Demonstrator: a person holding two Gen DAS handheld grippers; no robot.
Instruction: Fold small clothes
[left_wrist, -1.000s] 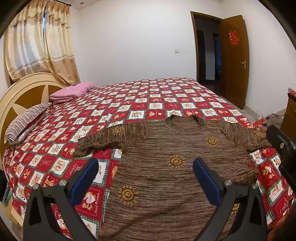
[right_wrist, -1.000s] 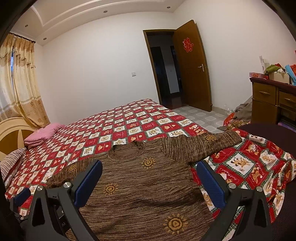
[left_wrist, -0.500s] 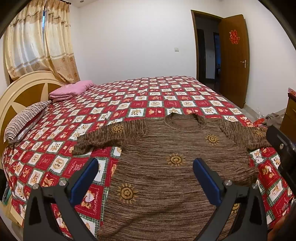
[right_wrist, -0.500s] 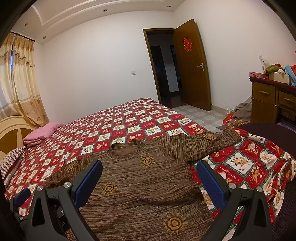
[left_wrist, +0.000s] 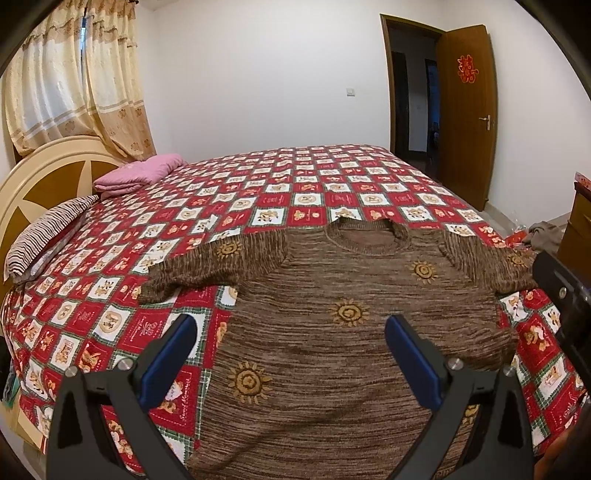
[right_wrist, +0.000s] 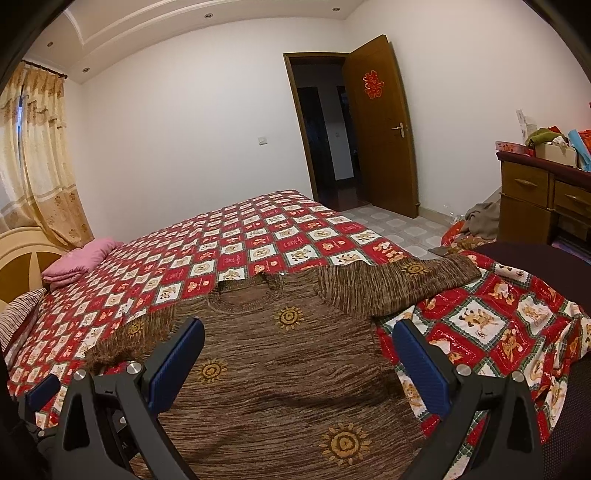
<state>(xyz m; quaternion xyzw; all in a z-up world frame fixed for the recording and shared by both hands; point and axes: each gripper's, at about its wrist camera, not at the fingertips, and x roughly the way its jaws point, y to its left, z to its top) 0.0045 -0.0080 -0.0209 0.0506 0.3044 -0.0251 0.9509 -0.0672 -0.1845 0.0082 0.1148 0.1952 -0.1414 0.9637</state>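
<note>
So: one brown sweater (left_wrist: 332, 332) lies flat, front up, on the near part of the bed (left_wrist: 295, 184), collar at 12 o'clock, hem toward the cameras. Two sleeves spread out: one to 9 o'clock, its cuff on open quilt, the other to 3 o'clock, its cuff right at the bed's foot edge. Five sun motifs show in the left view.

Left claw (left_wrist: 288, 362) spread wide, empty, hovering over the sweater's lower body; left pad over bare quilt just off the sweater's side edge. Right claw (right_wrist: 295, 365) also wide, empty, over the right half of the body; its right pad sits past the sweater's edge, over quilt.

Room: the far half of the bed is bare quilt, plenty of space at 12 o'clock. At 10 o'clock, one pink pillow (left_wrist: 140, 171) and one striped pillow (left_wrist: 48, 229) by the headboard (left_wrist: 48, 173), well apart from the sweater. At 3 o'clock the quilt drops off the edge; one dresser (right_wrist: 535, 199) beyond. One door (right_wrist: 380, 136), open.
</note>
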